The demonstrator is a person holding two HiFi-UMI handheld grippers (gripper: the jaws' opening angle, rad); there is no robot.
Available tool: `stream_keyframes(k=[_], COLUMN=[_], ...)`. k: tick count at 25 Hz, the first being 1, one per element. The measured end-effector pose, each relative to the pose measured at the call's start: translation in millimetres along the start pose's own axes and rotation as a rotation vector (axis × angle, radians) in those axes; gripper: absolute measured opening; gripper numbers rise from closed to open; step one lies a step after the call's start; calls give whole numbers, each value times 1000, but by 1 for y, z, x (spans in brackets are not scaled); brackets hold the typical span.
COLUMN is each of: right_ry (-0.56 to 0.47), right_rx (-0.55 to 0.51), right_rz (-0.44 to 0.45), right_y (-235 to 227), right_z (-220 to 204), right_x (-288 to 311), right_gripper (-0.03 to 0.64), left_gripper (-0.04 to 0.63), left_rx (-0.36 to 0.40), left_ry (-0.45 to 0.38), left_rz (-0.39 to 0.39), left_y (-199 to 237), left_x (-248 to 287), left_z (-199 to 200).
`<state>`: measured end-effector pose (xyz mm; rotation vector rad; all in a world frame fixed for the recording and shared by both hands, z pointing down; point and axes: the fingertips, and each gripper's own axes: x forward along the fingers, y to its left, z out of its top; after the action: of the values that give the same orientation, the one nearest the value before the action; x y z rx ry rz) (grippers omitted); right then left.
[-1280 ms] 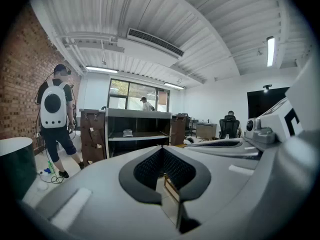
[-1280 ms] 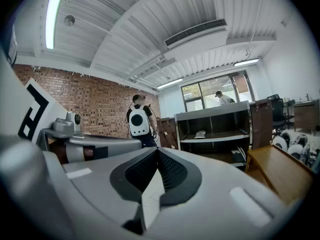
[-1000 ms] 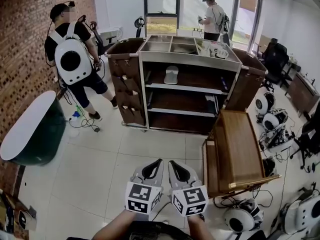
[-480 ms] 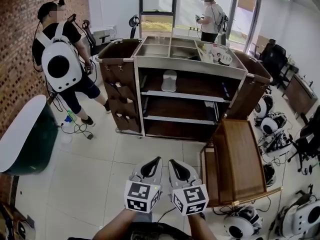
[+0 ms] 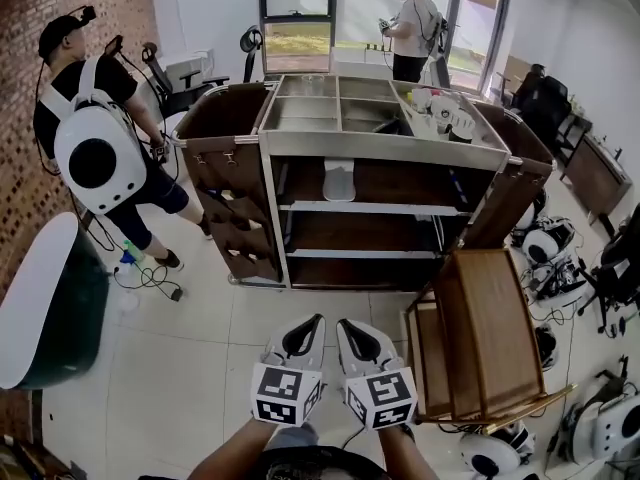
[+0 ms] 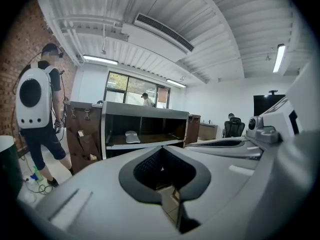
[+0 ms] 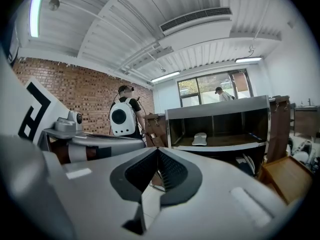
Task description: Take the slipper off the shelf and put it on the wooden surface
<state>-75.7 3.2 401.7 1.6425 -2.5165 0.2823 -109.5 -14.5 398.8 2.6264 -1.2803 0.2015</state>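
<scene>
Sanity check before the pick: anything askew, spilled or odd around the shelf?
Nothing damaged or spilled. The slipper lies flat, alone on the upper shelf. Only oddity: loose cables trail on the floor to its left.

Red brick wall [image 5: 25, 13] on left; white tiled floor [image 5: 190, 368]; tall windows [image 5: 298, 8] at far end; white-topped round table [image 5: 40, 288] near left; black office chairs [image 5: 545, 108] right; ribbed white ceiling [image 6: 210, 29], strip lights [image 6: 100, 60] on.
</scene>
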Motion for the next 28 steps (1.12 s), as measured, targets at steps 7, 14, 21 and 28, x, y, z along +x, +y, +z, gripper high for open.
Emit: stream_keyframes(k=[7, 14, 21, 28], right_ry=[16, 18, 21, 8], right_rx=[-11, -9, -5, -5], right_rz=[-17, -50, -72, -82], right_y=[-2, -6, -14, -38], right_z=[10, 19, 19, 27], right_x=[62, 103, 124, 150], right_gripper=[0, 0, 0, 0], left_gripper=[5, 5, 5, 5], left_rx=[-9, -16, -20, -21], left_ry=[11, 12, 17, 15], left_rz=[-30, -65, -93, -91], left_y=[49, 83, 95, 107], left_x=[34, 61, 82, 110], left_z=[7, 14, 15, 20])
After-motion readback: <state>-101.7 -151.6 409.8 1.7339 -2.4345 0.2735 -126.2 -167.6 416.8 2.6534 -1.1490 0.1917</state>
